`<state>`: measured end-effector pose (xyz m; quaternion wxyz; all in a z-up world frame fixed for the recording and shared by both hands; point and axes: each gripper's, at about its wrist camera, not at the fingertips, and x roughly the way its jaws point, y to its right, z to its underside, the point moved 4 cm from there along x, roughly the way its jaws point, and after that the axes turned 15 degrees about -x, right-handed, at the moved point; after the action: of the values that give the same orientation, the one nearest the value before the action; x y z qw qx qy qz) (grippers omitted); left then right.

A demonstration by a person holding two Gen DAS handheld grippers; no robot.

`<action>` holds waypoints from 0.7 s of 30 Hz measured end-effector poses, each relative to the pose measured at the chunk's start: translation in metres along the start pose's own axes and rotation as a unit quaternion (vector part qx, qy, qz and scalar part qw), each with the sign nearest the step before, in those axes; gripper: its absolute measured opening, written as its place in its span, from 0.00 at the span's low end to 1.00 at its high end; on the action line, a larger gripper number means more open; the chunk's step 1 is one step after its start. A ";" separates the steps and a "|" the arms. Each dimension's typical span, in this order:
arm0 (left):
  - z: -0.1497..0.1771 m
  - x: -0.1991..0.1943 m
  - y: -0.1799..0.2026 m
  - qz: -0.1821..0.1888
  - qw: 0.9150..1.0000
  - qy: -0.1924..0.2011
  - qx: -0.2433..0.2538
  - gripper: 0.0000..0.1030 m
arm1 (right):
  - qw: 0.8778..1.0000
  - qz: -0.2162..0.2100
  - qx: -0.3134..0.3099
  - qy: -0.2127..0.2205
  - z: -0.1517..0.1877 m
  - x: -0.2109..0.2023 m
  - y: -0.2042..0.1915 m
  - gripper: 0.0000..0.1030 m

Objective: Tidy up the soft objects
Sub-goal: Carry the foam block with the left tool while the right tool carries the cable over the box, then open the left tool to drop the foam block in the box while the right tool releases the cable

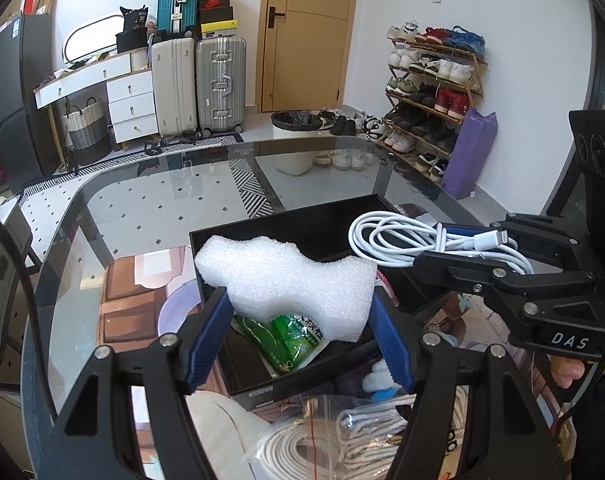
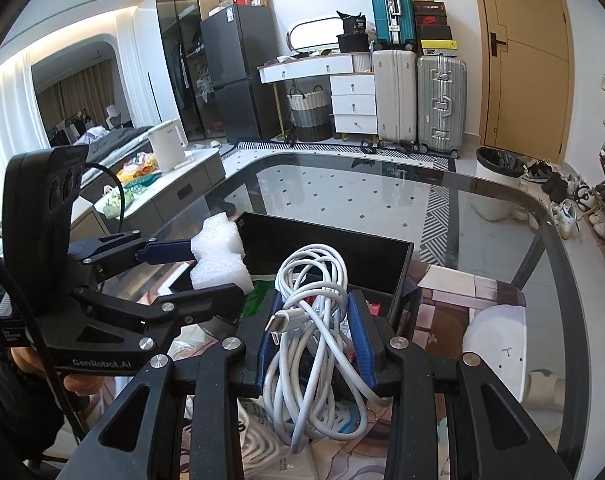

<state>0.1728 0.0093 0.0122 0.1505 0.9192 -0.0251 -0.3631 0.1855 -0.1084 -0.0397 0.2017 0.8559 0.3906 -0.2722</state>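
Observation:
A white foam block hangs above the open black box, clamped between the blue pads of my left gripper. Under it, inside the box, lies a green snack packet. From the right wrist view the same foam block shows in the left gripper over the box's left side. My right gripper is shut on a coiled white charging cable, held above the black box. That cable also appears at the right of the left wrist view, in the right gripper.
The box rests on a glass table with a printed mat. A zip bag of white cord lies near my left gripper. A white rounded object sits at the right. Suitcases, a shoe rack and a bin stand beyond the table.

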 end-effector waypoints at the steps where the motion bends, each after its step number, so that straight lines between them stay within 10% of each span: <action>1: 0.000 0.002 -0.001 0.000 1.000 -0.003 -0.002 0.67 | 1.000 0.004 -0.004 -0.003 0.000 0.002 0.000 0.33; 21: -0.002 0.021 0.008 -0.013 1.000 -0.012 0.021 0.67 | 1.000 -0.015 -0.009 -0.019 -0.010 0.045 0.018 0.33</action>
<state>0.1900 -0.0007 0.0021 0.1260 0.9181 -0.0228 -0.3751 0.2272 -0.0889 -0.0579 0.2129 0.8426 0.4023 -0.2878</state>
